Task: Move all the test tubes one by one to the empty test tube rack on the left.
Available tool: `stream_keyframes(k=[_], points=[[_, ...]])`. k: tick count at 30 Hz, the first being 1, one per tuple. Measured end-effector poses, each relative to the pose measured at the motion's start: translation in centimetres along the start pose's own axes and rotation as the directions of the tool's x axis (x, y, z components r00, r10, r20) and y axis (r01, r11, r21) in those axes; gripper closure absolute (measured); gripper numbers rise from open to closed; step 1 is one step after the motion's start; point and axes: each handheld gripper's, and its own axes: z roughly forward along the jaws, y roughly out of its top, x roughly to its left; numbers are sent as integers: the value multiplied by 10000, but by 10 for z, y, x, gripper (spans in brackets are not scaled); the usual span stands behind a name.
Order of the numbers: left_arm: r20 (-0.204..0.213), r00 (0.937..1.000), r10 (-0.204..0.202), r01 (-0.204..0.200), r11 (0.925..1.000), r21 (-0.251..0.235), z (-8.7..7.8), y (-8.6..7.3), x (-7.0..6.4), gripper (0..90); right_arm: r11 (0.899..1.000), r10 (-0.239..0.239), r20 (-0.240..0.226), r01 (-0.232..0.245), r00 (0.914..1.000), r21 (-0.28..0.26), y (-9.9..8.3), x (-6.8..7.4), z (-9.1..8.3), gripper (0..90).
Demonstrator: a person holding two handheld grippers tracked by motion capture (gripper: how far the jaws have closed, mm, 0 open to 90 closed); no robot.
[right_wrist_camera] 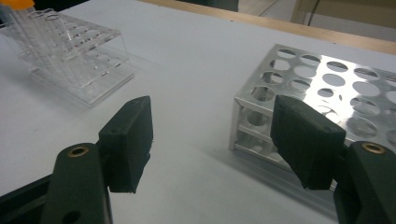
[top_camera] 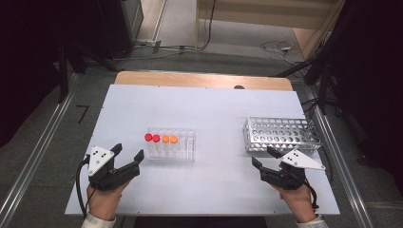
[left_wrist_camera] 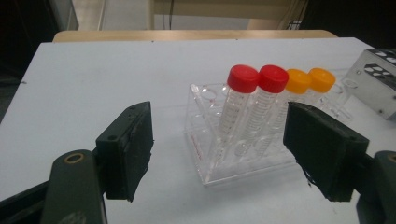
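Note:
A clear plastic rack (top_camera: 172,145) sits left of the table's middle, holding two red-capped tubes (top_camera: 152,138) and two orange-capped tubes (top_camera: 169,139) in a row. In the left gripper view the red caps (left_wrist_camera: 257,78) and orange caps (left_wrist_camera: 310,80) stand upright in the clear rack (left_wrist_camera: 233,154) just ahead of the jaws. My left gripper (top_camera: 127,153) is open and empty, left of the rack near the front edge. A perforated metal rack (top_camera: 280,134) lies at the right and is empty. My right gripper (top_camera: 263,156) is open just in front of the metal rack (right_wrist_camera: 322,88), holding nothing.
The white tabletop (top_camera: 209,109) has bare room between the two racks and behind them. A wooden strip (top_camera: 204,80) runs along its far edge. Metal rails (top_camera: 33,161) flank the table on the floor, and cables lie beyond it.

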Motion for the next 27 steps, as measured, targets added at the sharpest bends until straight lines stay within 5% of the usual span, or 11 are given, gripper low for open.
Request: stream_keyframes(k=[27], points=[[-328, 9994, -56, 62, 9998, 197, 2, -10, 11, 228, 9991, 415, 938, -403, 9947, -146, -13, -29, -25, 277]])
